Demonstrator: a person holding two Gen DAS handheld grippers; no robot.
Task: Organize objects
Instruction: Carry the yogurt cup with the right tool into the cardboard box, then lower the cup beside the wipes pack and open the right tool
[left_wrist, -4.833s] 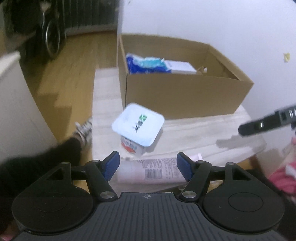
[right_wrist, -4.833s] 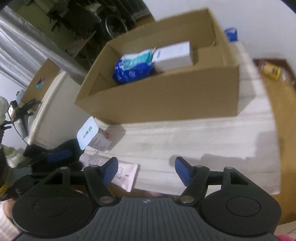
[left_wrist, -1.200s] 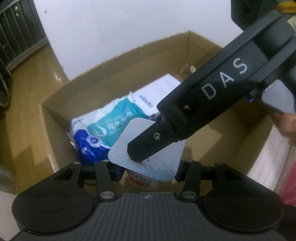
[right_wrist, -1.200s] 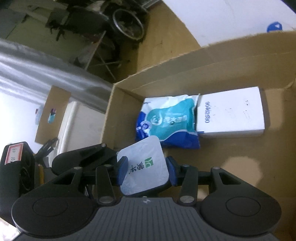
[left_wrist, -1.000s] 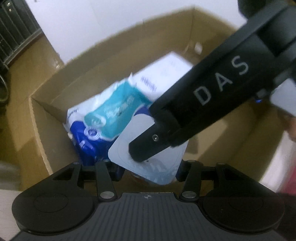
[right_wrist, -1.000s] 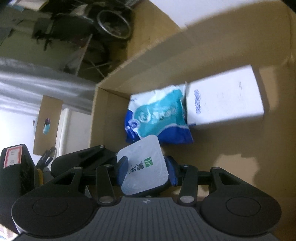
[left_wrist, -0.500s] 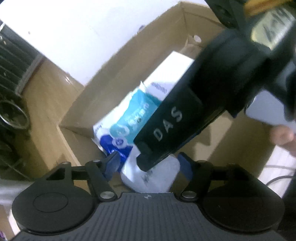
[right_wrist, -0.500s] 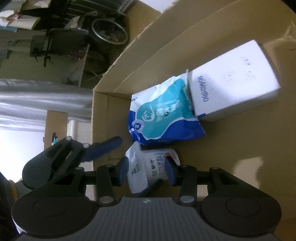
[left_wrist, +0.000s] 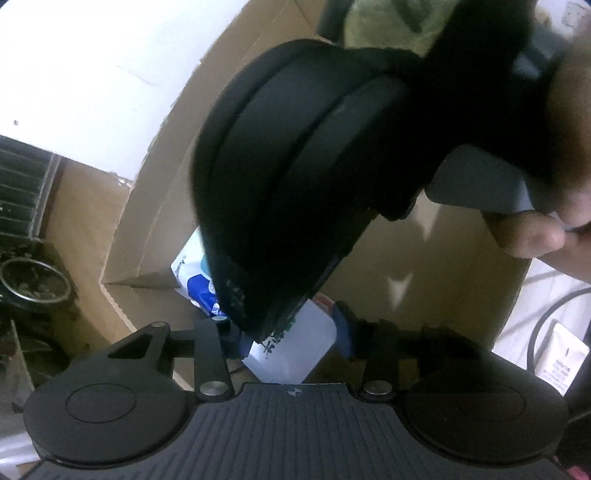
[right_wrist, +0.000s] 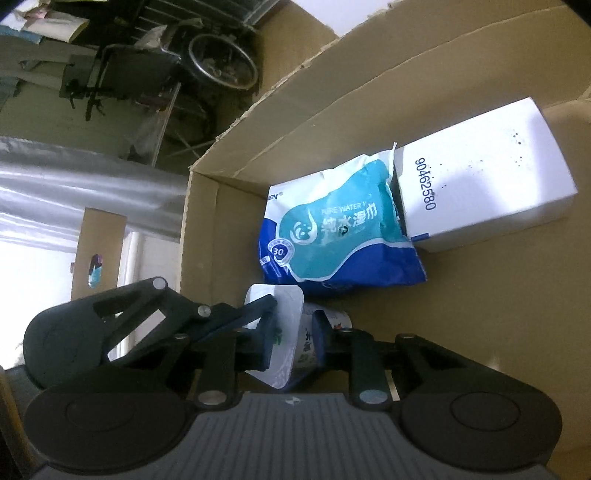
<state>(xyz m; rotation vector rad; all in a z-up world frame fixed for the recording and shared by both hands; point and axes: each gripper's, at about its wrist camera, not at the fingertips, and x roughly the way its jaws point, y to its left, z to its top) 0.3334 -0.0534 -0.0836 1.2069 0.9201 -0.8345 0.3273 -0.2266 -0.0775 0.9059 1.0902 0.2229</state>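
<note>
Two grippers crowd into the cardboard box (right_wrist: 480, 332) at once, both on the same white yogurt cup (right_wrist: 288, 343). The cup lies on its side near the box's front left corner, foil lid turned to the left, just in front of the blue-and-teal wet wipes pack (right_wrist: 340, 236). Right gripper (right_wrist: 291, 343): jaws clamped hard, one blue pad on the lid face, the other on the cup's body. Left gripper (left_wrist: 291, 336): jaws closing, blue pads on either side of the cup's white lid; whether they press it, I cannot tell, because the right gripper's black body fills most of that view. A person's hand (left_wrist: 554, 177) grips the right tool's grey handle. Behind the wipes pack, touching its right edge, sits a white carton (right_wrist: 484, 177) with digits printed down its side.
</note>
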